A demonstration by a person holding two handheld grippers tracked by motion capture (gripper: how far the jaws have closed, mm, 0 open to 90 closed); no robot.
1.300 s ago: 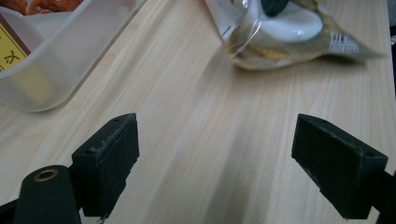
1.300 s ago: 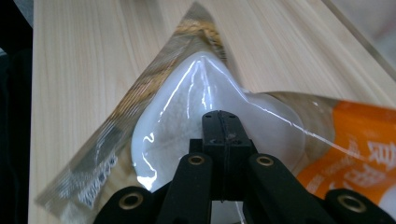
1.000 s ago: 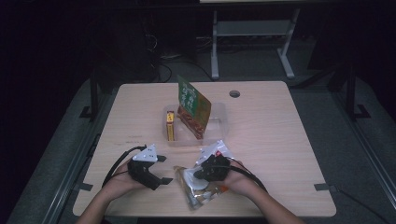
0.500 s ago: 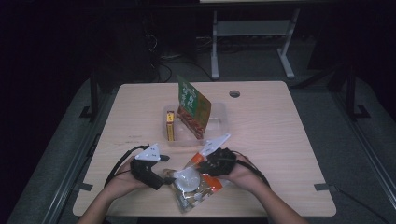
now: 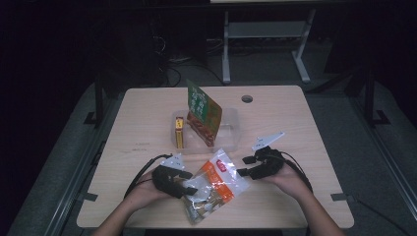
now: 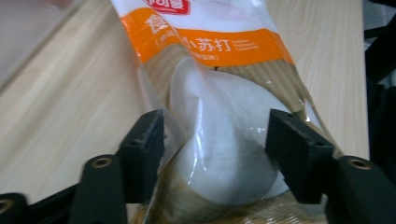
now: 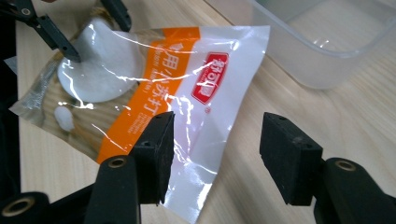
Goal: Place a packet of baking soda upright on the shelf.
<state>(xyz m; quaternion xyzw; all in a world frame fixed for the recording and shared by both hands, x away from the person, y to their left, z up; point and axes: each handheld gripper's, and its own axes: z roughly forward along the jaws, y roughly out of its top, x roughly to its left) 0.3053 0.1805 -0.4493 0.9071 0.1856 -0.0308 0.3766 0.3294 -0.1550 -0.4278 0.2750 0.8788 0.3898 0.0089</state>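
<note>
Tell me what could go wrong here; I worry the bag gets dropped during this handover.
The right hand-held gripper has just opened off the powder bag, so only the left hand-held gripper straddles it, jaws closing but maybe not yet pressing. Lifted now, the slippery film could slide out or the powder lump be crushed.
</note>
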